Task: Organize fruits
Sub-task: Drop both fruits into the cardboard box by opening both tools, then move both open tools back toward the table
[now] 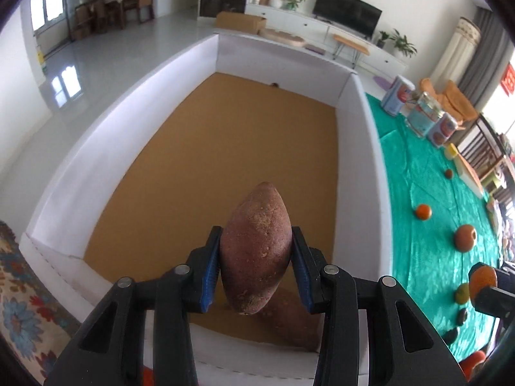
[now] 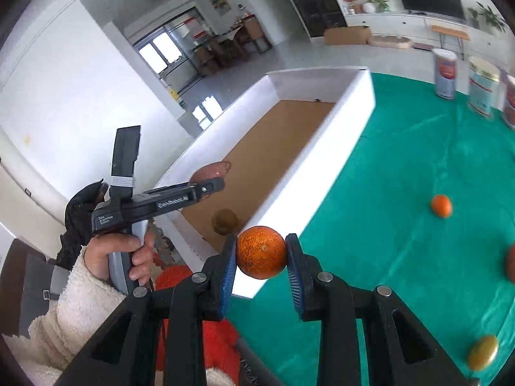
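My left gripper [image 1: 256, 257] is shut on a reddish-brown sweet potato [image 1: 256, 244] and holds it above the near end of the white box [image 1: 122, 135] with a brown floor. A second sweet potato [image 1: 296, 318] lies on the box floor beneath it. My right gripper [image 2: 260, 254] is shut on an orange [image 2: 260, 252], held just outside the box's near right corner [image 2: 322, 160] over the green cloth. The left gripper [image 2: 206, 186] with its sweet potato [image 2: 210, 170] also shows in the right wrist view.
Loose fruits lie on the green cloth [image 1: 425, 167]: an orange [image 1: 423, 211], a brownish round fruit [image 1: 465, 237], a yellow-green one [image 2: 482, 352], and an orange [image 2: 441, 206]. Tins [image 1: 397, 95] stand at the cloth's far edge. A dark round item [image 2: 225, 220] lies in the box.
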### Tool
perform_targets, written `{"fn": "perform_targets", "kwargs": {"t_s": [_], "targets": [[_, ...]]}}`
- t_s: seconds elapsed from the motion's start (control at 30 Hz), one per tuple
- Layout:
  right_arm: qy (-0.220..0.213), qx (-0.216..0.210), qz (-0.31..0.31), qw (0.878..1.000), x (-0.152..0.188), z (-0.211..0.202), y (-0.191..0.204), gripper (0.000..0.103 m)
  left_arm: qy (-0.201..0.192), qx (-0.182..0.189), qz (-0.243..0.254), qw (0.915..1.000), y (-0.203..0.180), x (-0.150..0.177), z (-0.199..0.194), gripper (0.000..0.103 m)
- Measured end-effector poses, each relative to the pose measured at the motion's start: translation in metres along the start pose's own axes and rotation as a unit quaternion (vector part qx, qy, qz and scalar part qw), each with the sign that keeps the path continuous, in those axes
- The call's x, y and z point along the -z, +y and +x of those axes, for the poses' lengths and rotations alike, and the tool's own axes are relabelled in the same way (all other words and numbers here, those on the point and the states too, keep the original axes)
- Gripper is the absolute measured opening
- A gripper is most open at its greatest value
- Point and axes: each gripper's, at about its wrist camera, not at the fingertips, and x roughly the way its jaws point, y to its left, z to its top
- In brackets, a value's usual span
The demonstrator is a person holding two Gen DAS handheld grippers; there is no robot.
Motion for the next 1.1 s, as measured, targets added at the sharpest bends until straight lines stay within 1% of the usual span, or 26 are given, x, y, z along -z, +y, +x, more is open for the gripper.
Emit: {"fn": "perform_targets", "kwargs": {"t_s": [0.1, 0.17, 0.2, 0.23, 0.27, 0.3, 0.33, 0.37, 0.4, 0.43, 0.5, 0.57, 0.63, 0.73, 0.77, 0.8, 0.87, 0.93, 1.0, 1.07, 1.1], "targets": [[0.021, 0.026, -0.027, 0.999, -0.019, 0.052, 0.022, 0.031, 0.015, -0.009, -0.022, 0.9996, 0.015, 0.008, 0.014, 0.042], [0.041, 0.034, -0.02, 0.998, -0.028, 0.077, 0.024, 0.033, 0.009, -0.016, -0.03, 0.9994, 0.019, 0.01, 0.015, 0.049], [0.042, 0.038, -0.012, 0.998, -0.031, 0.082, 0.022, 0.038, 0.001, -0.021, -0.03, 0.9993, 0.019, 0.011, 0.013, 0.063], [0.032, 0.039, -0.003, 0.999, -0.034, 0.08, 0.02, 0.044, -0.009, -0.025, -0.029, 0.9992, 0.018, 0.011, 0.01, 0.075], [0.016, 0.037, 0.006, 0.999, -0.035, 0.072, 0.018, 0.046, -0.023, -0.027, -0.029, 0.9989, 0.018, 0.009, 0.005, 0.077], [-0.001, 0.03, 0.015, 0.999, -0.035, 0.06, 0.015, 0.05, -0.037, -0.028, -0.028, 0.9985, 0.017, 0.008, -0.002, 0.079], [-0.02, 0.023, 0.021, 0.999, -0.034, 0.044, 0.013, 0.058, -0.049, -0.026, -0.025, 0.9982, 0.012, 0.007, -0.009, 0.079], [-0.037, 0.023, 0.022, 0.999, -0.031, 0.028, 0.009, 0.062, -0.061, -0.021, -0.02, 0.9977, 0.007, 0.006, -0.015, 0.079], [-0.053, 0.03, 0.019, 0.998, -0.027, 0.011, 0.005, 0.069, -0.072, -0.016, -0.013, 0.9972, -0.001, 0.006, -0.023, 0.081], [-0.067, 0.039, 0.014, 0.997, -0.024, -0.007, 0.0, 0.074, -0.083, -0.012, -0.004, 0.9964, -0.011, 0.007, -0.03, 0.083], [-0.086, 0.064, 0.006, 0.994, -0.009, -0.04, -0.014, 0.078, -0.103, 0.006, 0.023, 0.9944, -0.039, 0.011, -0.044, 0.086], [-0.096, 0.096, 0.005, 0.991, 0.01, -0.071, -0.038, 0.08, -0.113, 0.034, 0.053, 0.9916, -0.071, 0.021, -0.055, 0.087], [-0.107, 0.141, 0.013, 0.984, 0.038, -0.101, -0.068, 0.085, -0.116, 0.072, 0.081, 0.9874, -0.107, 0.033, -0.061, 0.091], [-0.116, 0.223, 0.054, 0.966, 0.086, -0.148, -0.128, 0.087, -0.097, 0.128, 0.119, 0.9798, -0.159, 0.056, -0.053, 0.093], [-0.116, 0.253, 0.072, 0.958, 0.105, -0.161, -0.15, 0.087, -0.084, 0.142, 0.131, 0.9776, -0.176, 0.065, -0.044, 0.093], [-0.115, 0.286, 0.092, 0.947, 0.125, -0.173, -0.173, 0.087, -0.068, 0.147, 0.143, 0.9764, -0.193, 0.074, -0.031, 0.093], [-0.11, 0.354, 0.128, 0.92, 0.162, -0.194, -0.216, 0.087, -0.039, 0.145, 0.165, 0.9749, -0.225, 0.089, -0.006, 0.093], [-0.092, 0.397, 0.168, 0.897, 0.203, -0.207, -0.255, 0.087, -0.024, 0.136, 0.182, 0.9736, -0.247, 0.103, 0.022, 0.093], [-0.074, 0.416, 0.209, 0.882, 0.24, -0.211, -0.288, 0.087, -0.019, 0.114, 0.2, 0.9729, -0.263, 0.115, 0.043, 0.093], [-0.065, 0.422, 0.236, 0.873, 0.266, -0.217, -0.311, 0.087, -0.018, 0.093, 0.214, 0.9722, -0.274, 0.121, 0.059, 0.093], [-0.064, 0.426, 0.242, 0.87, 0.271, -0.214, -0.318, 0.087, -0.02, 0.085, 0.218, 0.9721, -0.277, 0.122, 0.065, 0.093]]}}
